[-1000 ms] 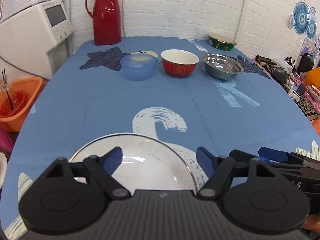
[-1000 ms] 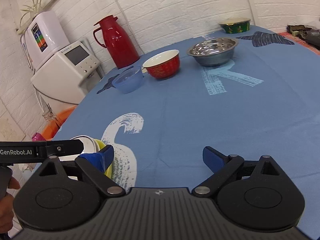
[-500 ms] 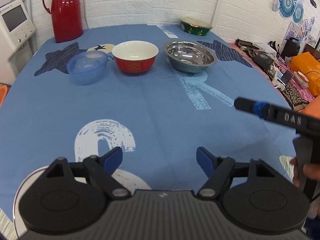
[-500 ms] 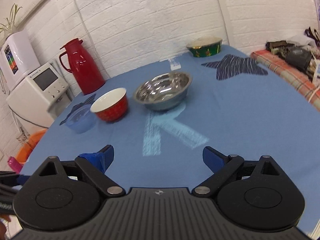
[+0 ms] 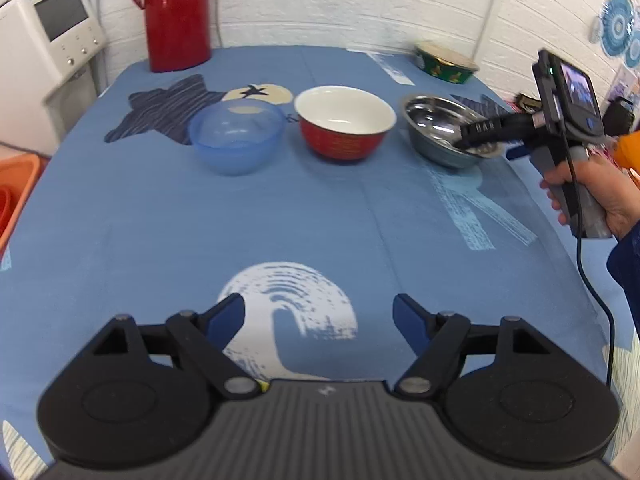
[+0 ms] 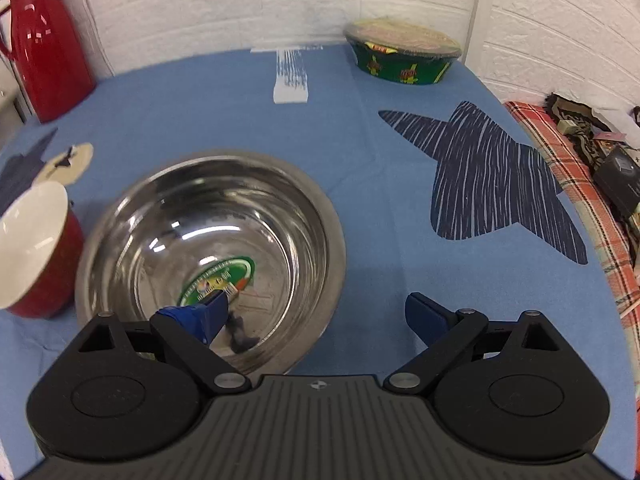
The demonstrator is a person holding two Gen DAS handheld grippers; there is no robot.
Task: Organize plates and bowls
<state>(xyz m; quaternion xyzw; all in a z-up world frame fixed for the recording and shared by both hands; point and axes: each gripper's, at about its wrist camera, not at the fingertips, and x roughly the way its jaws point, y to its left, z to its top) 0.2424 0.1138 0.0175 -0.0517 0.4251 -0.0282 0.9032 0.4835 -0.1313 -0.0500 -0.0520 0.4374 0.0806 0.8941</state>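
Our right gripper (image 6: 316, 316) gapes wide, steel bowl's (image 6: 208, 248) near rim between its jaws; left gripper (image 5: 318, 316) spread, empty. Thin, slick rim: we risk it slipping, knocking the red bowl (image 6: 32, 248).

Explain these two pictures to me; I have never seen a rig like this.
A person holds a hand-held gripper in each hand, and a camera on each looks along its two blue-tipped fingers. One picture is from the left gripper, open over the blue tablecloth. The other is from the right gripper, open astride the steel bowl's near rim, holding nothing. Beside that bowl stand a red bowl and a blue plastic bowl; behind them stand a red thermos and a green bowl.
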